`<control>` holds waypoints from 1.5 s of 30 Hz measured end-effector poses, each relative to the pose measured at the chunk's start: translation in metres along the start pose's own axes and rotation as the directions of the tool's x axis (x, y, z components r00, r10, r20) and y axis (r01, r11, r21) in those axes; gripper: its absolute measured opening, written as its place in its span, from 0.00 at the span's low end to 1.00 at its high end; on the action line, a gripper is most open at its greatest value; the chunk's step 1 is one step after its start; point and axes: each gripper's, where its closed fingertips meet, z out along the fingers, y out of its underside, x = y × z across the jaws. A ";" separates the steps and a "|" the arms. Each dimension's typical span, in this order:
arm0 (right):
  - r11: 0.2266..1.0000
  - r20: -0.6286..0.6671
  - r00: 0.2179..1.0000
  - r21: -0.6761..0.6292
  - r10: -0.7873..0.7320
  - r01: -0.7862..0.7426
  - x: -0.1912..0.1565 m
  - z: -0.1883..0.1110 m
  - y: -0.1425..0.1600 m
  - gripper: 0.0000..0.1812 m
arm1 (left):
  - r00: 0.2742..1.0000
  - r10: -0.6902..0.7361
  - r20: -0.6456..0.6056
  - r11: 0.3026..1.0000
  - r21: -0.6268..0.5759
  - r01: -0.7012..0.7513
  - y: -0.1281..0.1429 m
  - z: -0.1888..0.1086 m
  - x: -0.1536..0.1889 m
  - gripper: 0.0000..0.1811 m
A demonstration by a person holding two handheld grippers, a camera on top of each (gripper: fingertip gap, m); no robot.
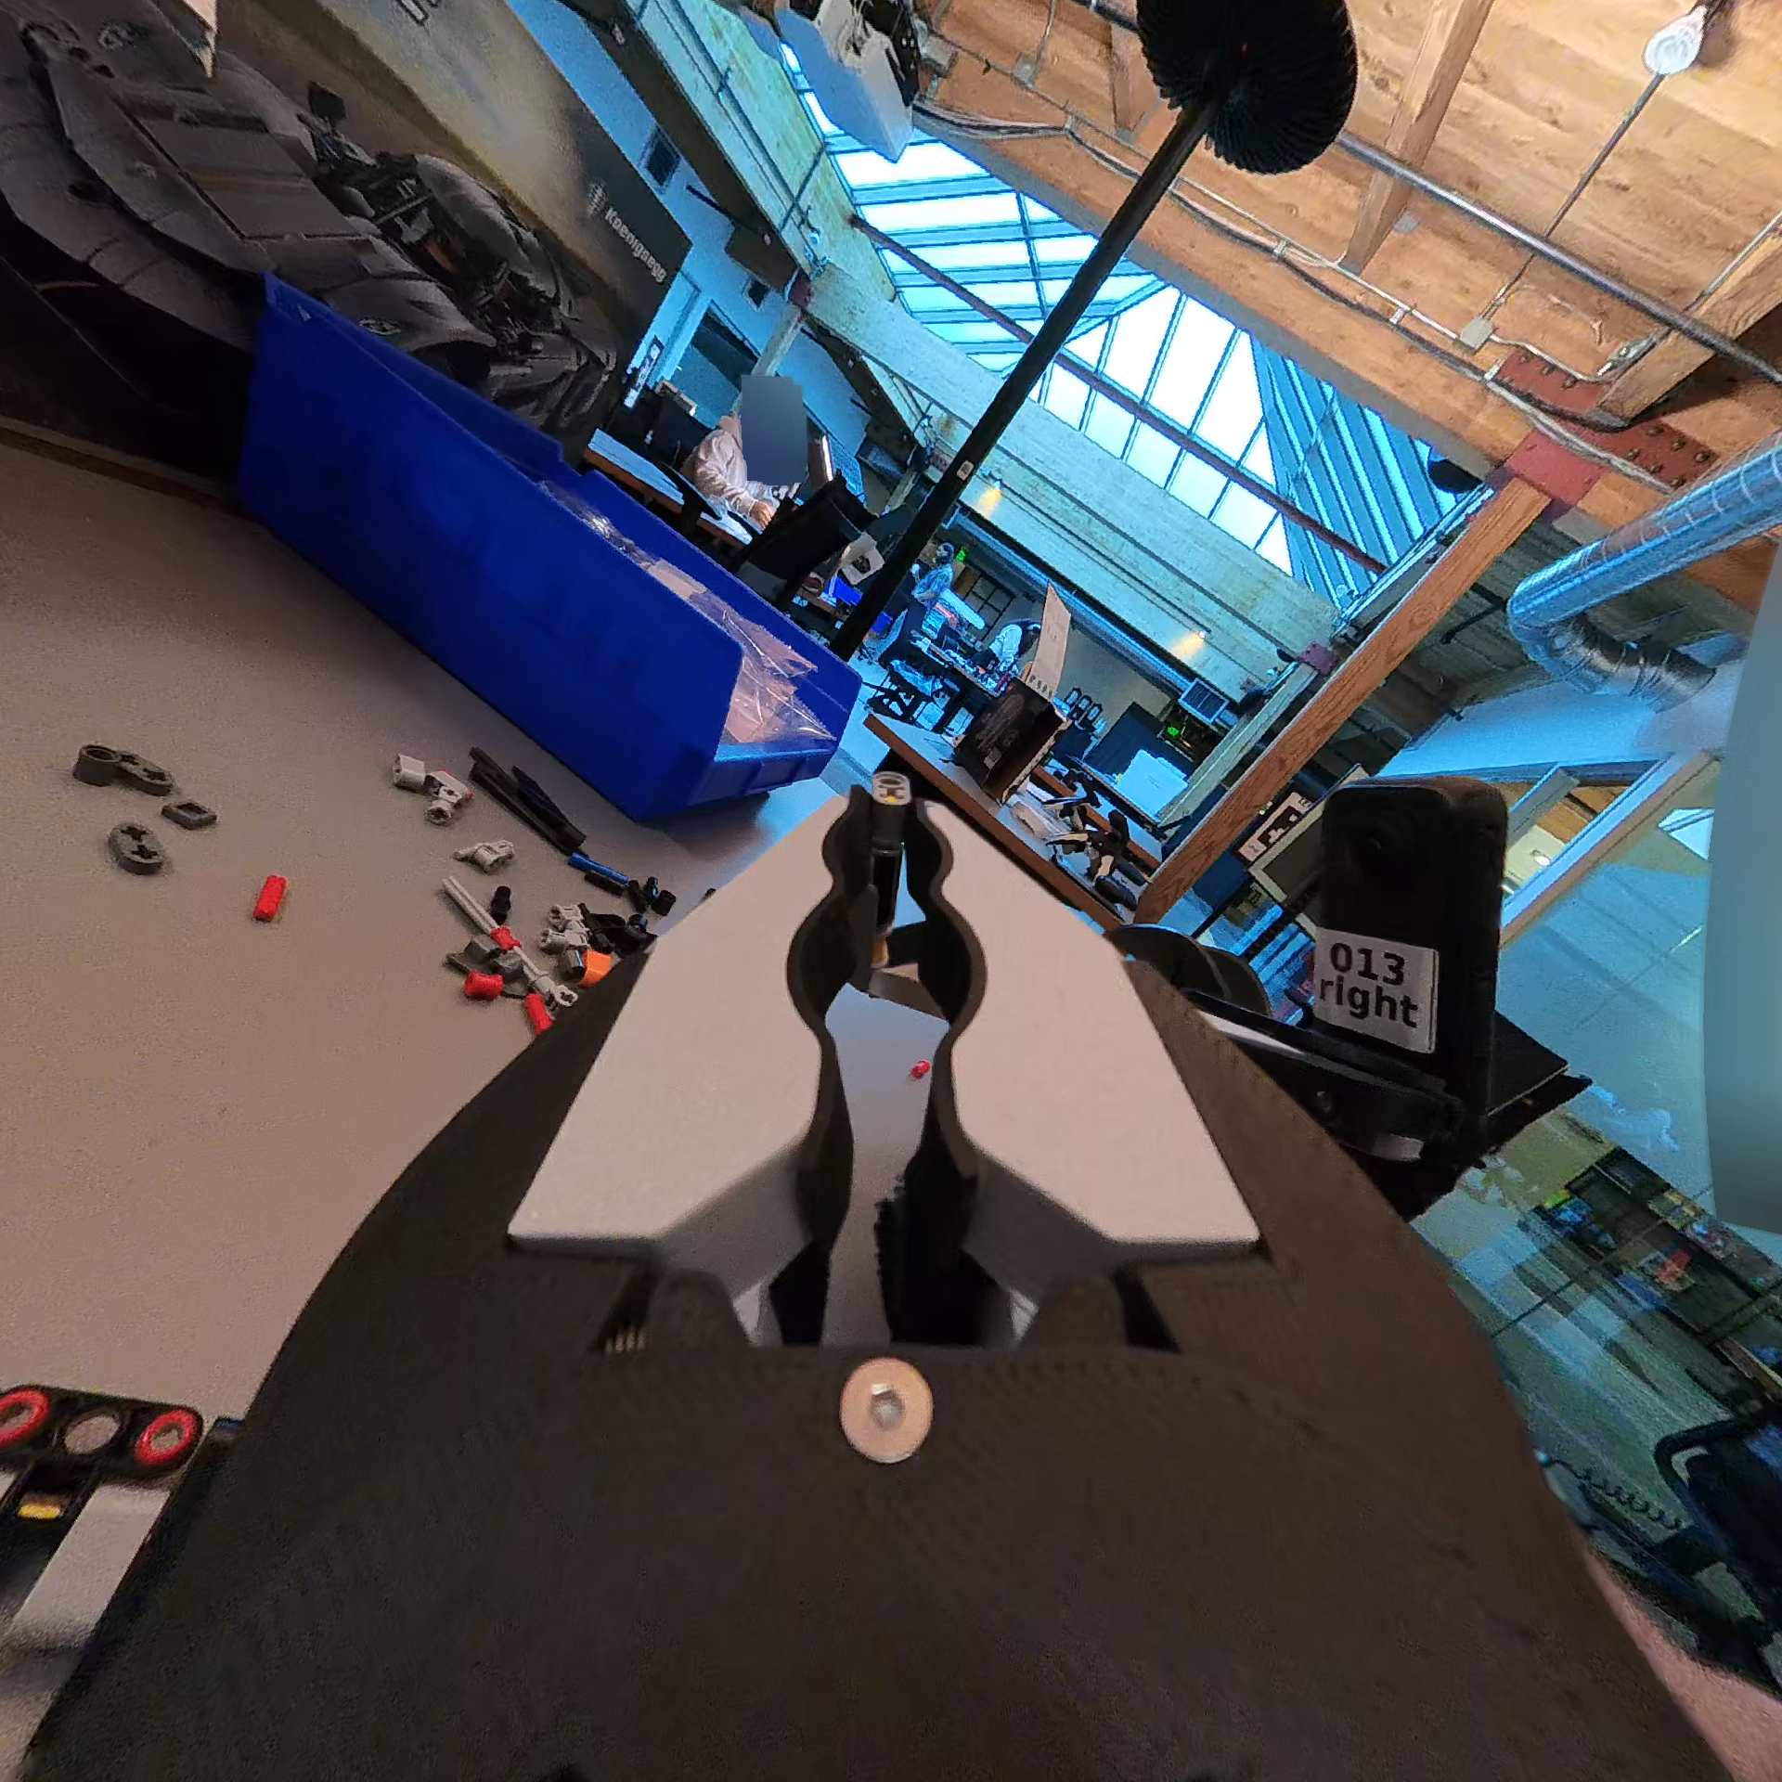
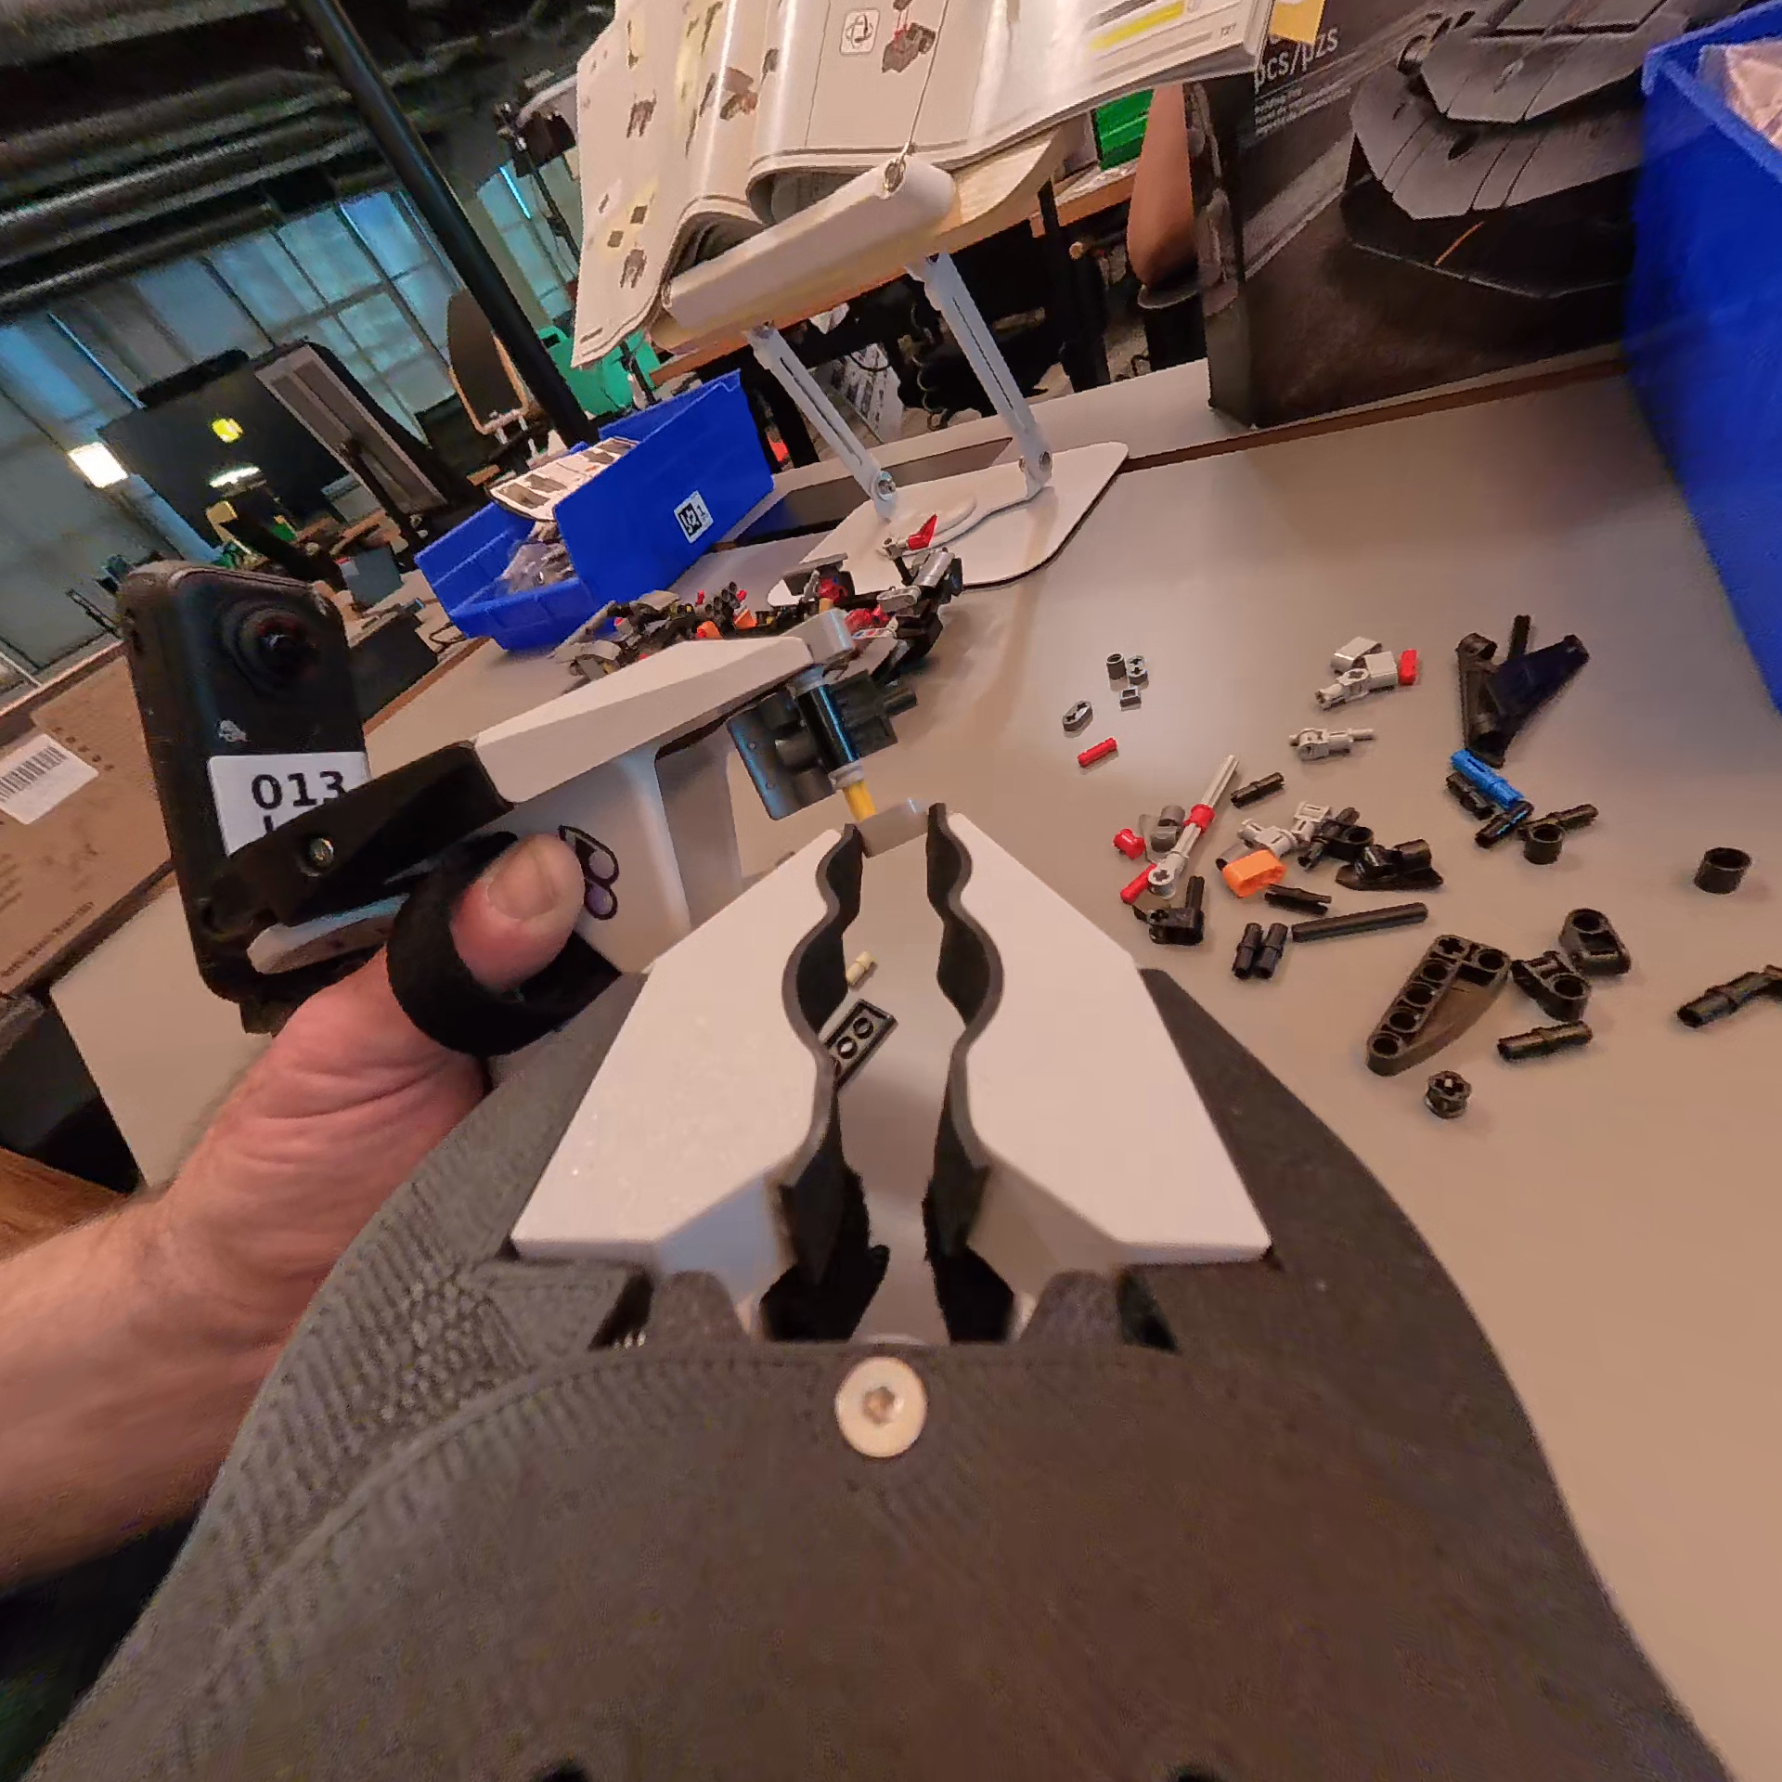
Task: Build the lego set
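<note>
Left gripper [image 1: 885, 808] clamps black assembly [image 2: 820, 723], right gripper [image 2: 895, 827] pinches grey piece [image 2: 892, 824], loose parts [image 2: 1350, 868] beside

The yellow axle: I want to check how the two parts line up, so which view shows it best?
The right wrist view: the yellow axle sticks out of the black assembly held by the left claw, meeting the grey piece in the right claw. The left wrist view shows only its end, head-on.
</note>
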 end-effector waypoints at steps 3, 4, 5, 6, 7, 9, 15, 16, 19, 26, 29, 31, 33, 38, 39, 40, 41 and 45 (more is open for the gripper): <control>0.998 0.030 0.998 0.018 0.051 -0.052 0.000 0.001 -0.001 0.06 | 1.000 -0.004 -0.006 1.000 0.007 0.004 -0.002 0.000 0.000 0.03; 0.999 0.035 0.998 0.020 0.049 -0.050 0.000 0.001 -0.001 0.06 | 1.000 -0.011 -0.003 1.000 0.003 0.011 -0.002 0.000 -0.002 0.03; 0.999 0.035 0.999 0.021 0.028 -0.029 0.000 0.002 -0.001 0.06 | 0.999 -0.045 -0.010 0.999 -0.003 0.045 -0.002 0.000 -0.002 0.03; 1.000 0.038 0.999 0.025 0.000 -0.001 0.000 0.001 -0.002 0.06 | 0.997 -0.077 -0.018 0.997 -0.011 0.077 -0.003 0.001 -0.002 0.03; 0.999 0.044 0.999 0.026 -0.032 0.031 -0.001 0.000 -0.002 0.07 | 0.996 -0.091 -0.020 0.996 -0.018 0.090 -0.003 0.001 -0.003 0.03; 0.996 0.039 0.995 0.032 -0.090 0.088 -0.002 -0.003 -0.005 0.08 | 0.989 -0.143 -0.041 0.989 -0.048 0.141 -0.001 0.002 -0.002 0.03; 0.983 0.058 0.981 0.022 -0.183 0.182 -0.009 -0.008 -0.006 0.08 | 0.963 -0.258 -0.078 0.964 -0.079 0.252 0.006 0.003 -0.003 0.03; 0.981 0.055 0.979 0.006 -0.194 0.194 -0.007 -0.009 -0.003 0.08 | 0.962 -0.261 -0.077 0.963 -0.089 0.254 0.007 0.003 -0.004 0.03; 0.980 0.074 0.979 -0.045 -0.192 0.195 0.001 -0.017 0.007 0.06 | 0.962 -0.269 -0.042 0.959 -0.105 0.263 0.009 -0.001 -0.015 0.03; 0.926 0.079 0.958 -0.246 -0.276 0.287 0.037 -0.044 0.029 0.09 | 0.963 -0.269 -0.027 0.950 -0.169 0.261 0.003 -0.017 -0.031 0.03; 0.861 0.148 0.925 -0.336 -0.351 0.381 0.029 -0.030 0.042 0.12 | 0.969 -0.247 -0.004 0.956 -0.162 0.243 -0.008 -0.029 -0.040 0.03; 0.823 0.194 0.899 -0.362 -0.391 0.437 0.021 -0.015 0.045 0.11 | 0.975 -0.220 0.014 0.963 -0.158 0.219 -0.017 -0.037 -0.048 0.03; 0.788 0.253 0.883 -0.401 -0.395 0.467 0.012 0.004 0.052 0.11 | 0.980 -0.200 0.023 0.966 -0.166 0.201 -0.022 -0.043 -0.055 0.03; 0.714 0.367 0.846 -0.462 -0.386 0.526 0.000 0.051 0.068 0.15 | 0.984 -0.175 0.024 0.973 -0.149 0.177 -0.036 -0.054 -0.065 0.03; 0.684 0.384 0.832 -0.478 -0.401 0.551 0.001 0.058 0.074 0.16 | 0.985 -0.174 0.015 0.973 -0.152 0.175 -0.038 -0.055 -0.066 0.03; 0.654 0.393 0.822 -0.500 -0.413 0.568 0.004 0.062 0.080 0.17 | 0.984 -0.180 0.002 0.970 -0.164 0.177 -0.038 -0.055 -0.065 0.03; 0.636 0.400 0.818 -0.517 -0.413 0.573 0.006 0.066 0.084 0.16 | 0.983 -0.184 -0.008 0.969 -0.172 0.180 -0.038 -0.055 -0.065 0.03; 0.644 0.390 0.830 -0.526 -0.398 0.556 0.004 0.074 0.086 0.13 | 0.979 -0.201 -0.016 0.963 -0.187 0.195 -0.035 -0.056 -0.072 0.03</control>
